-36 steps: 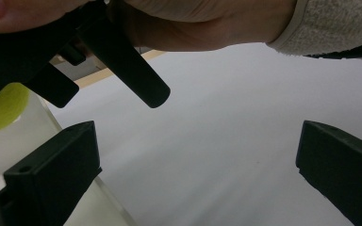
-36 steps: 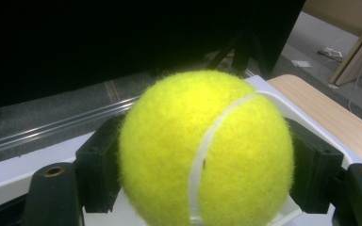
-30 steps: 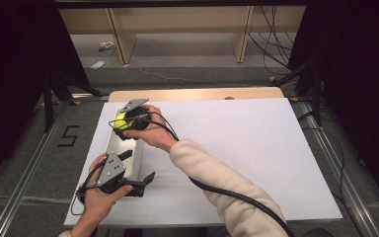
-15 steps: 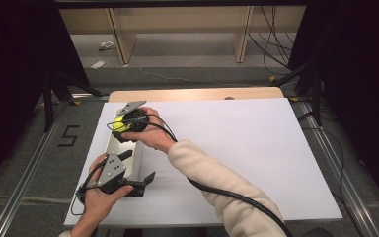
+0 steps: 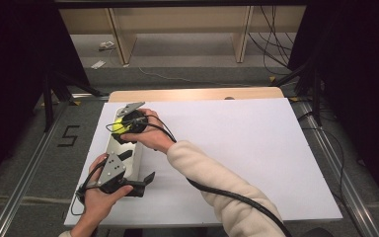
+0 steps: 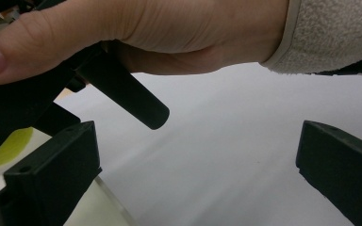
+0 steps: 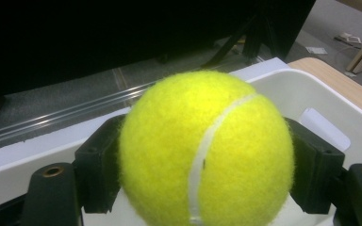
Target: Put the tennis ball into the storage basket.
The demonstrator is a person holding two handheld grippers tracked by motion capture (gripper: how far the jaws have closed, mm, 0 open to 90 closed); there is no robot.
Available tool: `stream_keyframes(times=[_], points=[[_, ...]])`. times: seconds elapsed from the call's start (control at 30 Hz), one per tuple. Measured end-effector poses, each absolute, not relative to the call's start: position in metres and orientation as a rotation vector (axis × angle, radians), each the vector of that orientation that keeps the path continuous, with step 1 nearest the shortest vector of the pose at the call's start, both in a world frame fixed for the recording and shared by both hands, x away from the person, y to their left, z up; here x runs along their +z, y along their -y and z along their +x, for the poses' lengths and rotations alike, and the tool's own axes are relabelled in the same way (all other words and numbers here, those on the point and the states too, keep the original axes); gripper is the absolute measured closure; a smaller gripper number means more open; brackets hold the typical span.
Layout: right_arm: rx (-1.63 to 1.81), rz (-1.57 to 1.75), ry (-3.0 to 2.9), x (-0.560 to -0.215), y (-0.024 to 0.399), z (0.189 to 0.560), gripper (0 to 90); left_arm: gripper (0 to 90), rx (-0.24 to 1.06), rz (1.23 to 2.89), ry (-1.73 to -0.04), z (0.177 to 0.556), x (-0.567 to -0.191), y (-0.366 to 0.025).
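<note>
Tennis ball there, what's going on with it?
A person works at a white table with a hand-held gripper in each hand. The right hand-held gripper is clamped on a yellow tennis ball, holding it over a white bin at the table's left edge. The left hand-held gripper sits open nearer the person, gripping nothing.

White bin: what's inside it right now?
The right gripper holds a tennis ball over the white bin. The ball and jaws cover most of the floor; the visible part looks bare.
</note>
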State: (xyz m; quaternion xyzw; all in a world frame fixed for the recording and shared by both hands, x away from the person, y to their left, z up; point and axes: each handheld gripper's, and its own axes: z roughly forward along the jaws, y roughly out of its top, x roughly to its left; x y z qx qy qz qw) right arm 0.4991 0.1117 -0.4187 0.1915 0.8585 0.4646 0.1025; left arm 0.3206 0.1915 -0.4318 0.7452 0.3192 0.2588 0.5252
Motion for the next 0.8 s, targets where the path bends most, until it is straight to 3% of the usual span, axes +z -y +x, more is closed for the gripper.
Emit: stream_keyframes(times=[0.8], points=[[1.419, 0.566, -2.492, -0.406, -0.095, 0.499, 19.0, 0.0, 0.620, 1.784, -0.762, 0.321, -0.432, -0.191]])
